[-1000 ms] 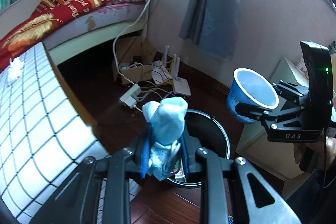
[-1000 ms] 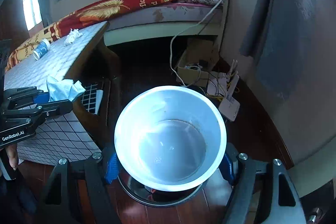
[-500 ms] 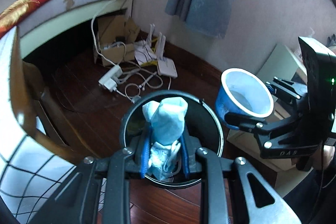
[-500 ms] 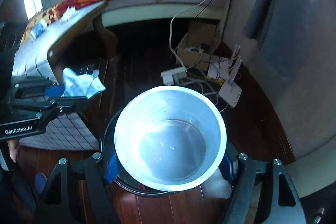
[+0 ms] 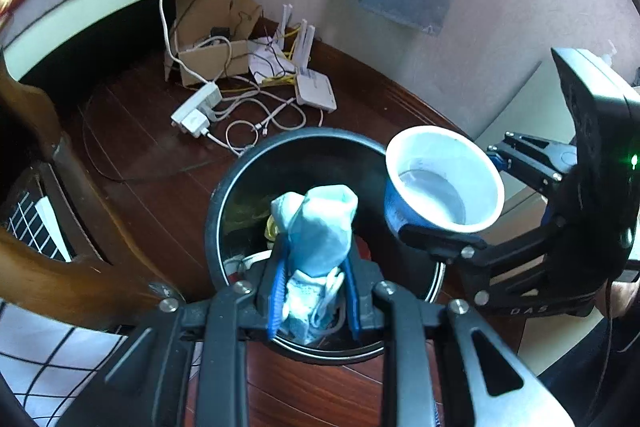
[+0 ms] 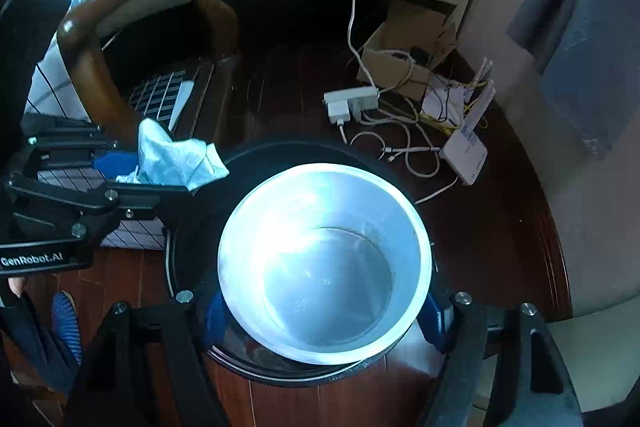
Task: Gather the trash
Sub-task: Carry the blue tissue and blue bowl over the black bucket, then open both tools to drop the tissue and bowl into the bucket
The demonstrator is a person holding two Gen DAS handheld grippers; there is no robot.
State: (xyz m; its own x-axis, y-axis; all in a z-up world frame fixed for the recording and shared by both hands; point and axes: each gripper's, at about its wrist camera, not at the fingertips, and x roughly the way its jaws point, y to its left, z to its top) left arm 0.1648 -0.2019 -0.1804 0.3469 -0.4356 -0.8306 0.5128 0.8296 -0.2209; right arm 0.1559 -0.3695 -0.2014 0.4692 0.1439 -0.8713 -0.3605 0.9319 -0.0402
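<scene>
Everything here turns on the bin [image 5: 320, 155], a round black one standing on the wooden floor, and on how each load sits over its mouth.

The left tongs [image 5: 314, 301] are drawn in narrow and clamped on a crumpled pale-blue tissue [image 5: 320, 227]. In the left wrist view the tissue sticks up from between the blue pads, and it lies well inside the bin's rim, over the dark opening where other rubbish already rests. Judged from that, a simple release should drop it straight in.

The right tongs [image 6: 324, 315] stand wide but are not free: their pads grip the sides of a white-lined blue cup [image 5: 442, 183], mouth up and apparently empty. From the left wrist view the cup sits over the bin's right-hand rim rather than over its middle; from the right wrist view its bowl [image 6: 324, 259] covers most of the opening, with the rim [image 6: 256, 151] showing as a black arc beyond it. So it is probably over the mouth but nearer the edge than the tissue is.

My reading: the left load is the better centred, and the cup may want a small shift toward the bin's middle before it is let go, lest it clip the rim and fall to the floor.
</scene>
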